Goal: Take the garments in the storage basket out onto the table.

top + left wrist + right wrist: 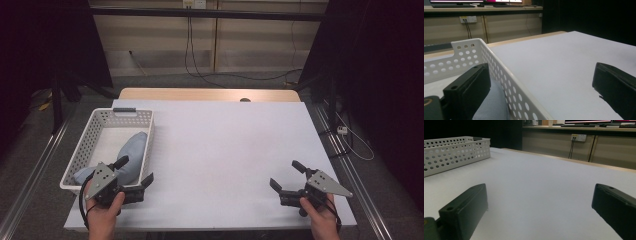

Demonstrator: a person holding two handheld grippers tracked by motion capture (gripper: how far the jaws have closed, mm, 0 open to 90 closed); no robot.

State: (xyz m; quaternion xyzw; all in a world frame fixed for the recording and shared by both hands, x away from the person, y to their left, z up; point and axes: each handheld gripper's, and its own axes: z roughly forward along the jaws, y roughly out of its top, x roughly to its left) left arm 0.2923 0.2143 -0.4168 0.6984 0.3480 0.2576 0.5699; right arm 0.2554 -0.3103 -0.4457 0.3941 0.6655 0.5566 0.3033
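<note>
Blue-grey cushion (121, 158) lies in the white basket (85, 146), under one jaw of the wide-open, empty left gripper (134, 172), which straddles the basket's wall; the right gripper (286, 176) gapes empty over bare table (225, 140).

- The table (225, 145) is lit evenly and softly from above; at 3 and 9 o'clock the room is very dark.
- Both gripper views are slightly soft; the near black jaws are blurred.
</note>
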